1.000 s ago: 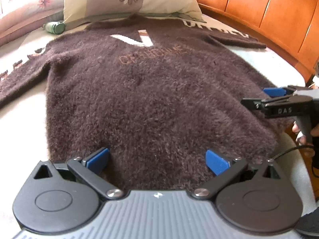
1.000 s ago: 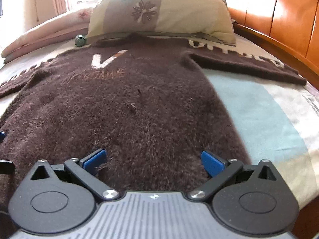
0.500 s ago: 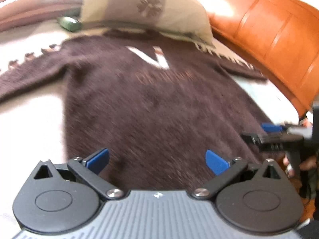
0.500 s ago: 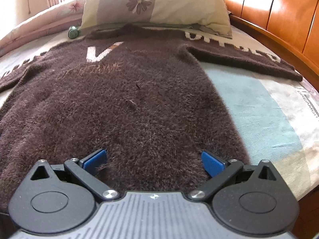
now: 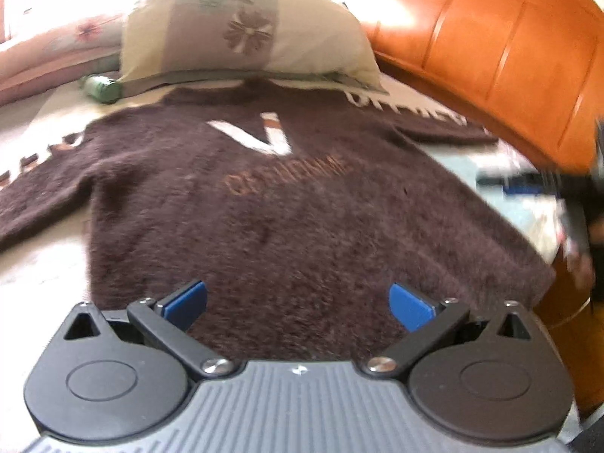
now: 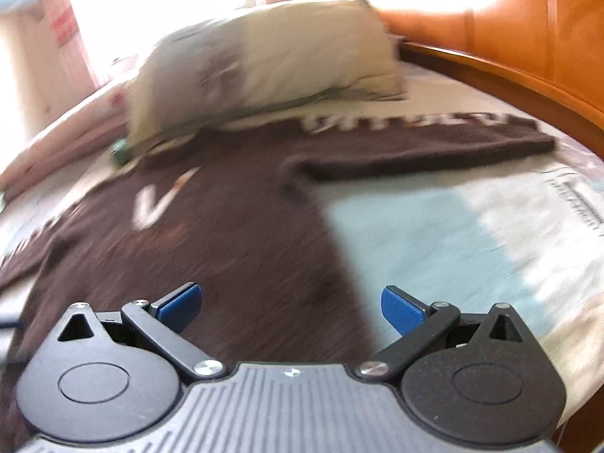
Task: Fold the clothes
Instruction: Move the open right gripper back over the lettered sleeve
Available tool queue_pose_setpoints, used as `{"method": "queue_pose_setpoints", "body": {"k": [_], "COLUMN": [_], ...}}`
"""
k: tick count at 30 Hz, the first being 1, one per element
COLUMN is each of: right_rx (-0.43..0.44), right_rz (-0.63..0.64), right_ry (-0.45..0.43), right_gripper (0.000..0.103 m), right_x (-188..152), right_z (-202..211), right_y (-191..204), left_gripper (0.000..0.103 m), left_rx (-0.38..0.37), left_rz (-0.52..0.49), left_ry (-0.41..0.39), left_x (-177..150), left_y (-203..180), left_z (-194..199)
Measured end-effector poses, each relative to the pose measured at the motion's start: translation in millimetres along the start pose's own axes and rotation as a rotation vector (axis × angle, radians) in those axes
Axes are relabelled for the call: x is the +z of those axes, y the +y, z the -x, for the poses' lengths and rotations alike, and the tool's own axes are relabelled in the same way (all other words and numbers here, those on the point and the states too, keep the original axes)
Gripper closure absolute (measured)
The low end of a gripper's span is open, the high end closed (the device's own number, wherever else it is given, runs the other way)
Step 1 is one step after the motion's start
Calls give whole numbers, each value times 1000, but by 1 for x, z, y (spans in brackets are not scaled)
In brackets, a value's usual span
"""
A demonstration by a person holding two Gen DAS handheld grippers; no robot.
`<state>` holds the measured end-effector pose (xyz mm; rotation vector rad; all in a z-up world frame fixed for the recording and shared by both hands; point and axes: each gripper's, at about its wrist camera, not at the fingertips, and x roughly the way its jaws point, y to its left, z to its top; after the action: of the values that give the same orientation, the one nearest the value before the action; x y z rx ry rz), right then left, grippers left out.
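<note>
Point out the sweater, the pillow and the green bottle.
sweater (image 5: 302, 219): left wrist view, middle of the body.
pillow (image 5: 241, 30): left wrist view, flower patch.
green bottle (image 5: 101, 88): left wrist view, its side.

The left tool (image 5: 298, 302) has a ribbed grey housing at the near edge with a small white mark at its middle. On either side sits a black rounded plate with a pressed circle and a triangular cut-out. Two black link arms run out from silver screws near the housing, with smaller screws at their far ends, each carrying a flat blue fingertip pad (image 5: 187, 299). The right tool (image 6: 290, 304) is built the same way: grey ribbed body, black plates, silver screws, blue pads (image 6: 401, 307). In the left wrist view the right tool shows as a blurred black shape with a blue strip.
</note>
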<state>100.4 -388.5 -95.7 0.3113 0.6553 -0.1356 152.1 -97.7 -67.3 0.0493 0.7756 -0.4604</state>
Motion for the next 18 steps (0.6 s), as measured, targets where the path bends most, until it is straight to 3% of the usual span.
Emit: {"method": "queue_pose_setpoints", "body": {"k": [5, 8, 10, 15, 18], "right_rx": [-48, -31, -6, 171, 140], "right_rz": [-130, -180, -209, -278, -328], "right_ry": [-79, -110, -95, 2, 41], "right_gripper": [0, 0, 0, 0, 0], "right_x": [39, 70, 99, 177, 194], "right_z": [-23, -46, -70, -142, -177], "right_y": [-69, -107, -129, -161, -175], "left_gripper": [1, 1, 1, 1, 1], "left_rx": [-12, -12, -24, -26, -14], "left_rz": [-14, -22, -18, -45, -62], "left_ry": [24, 32, 44, 66, 77], "left_x": [4, 10, 13, 19, 20], "left_y": [-6, -10, -12, -20, -22], "left_z": [-15, -23, -28, -34, -36]}}
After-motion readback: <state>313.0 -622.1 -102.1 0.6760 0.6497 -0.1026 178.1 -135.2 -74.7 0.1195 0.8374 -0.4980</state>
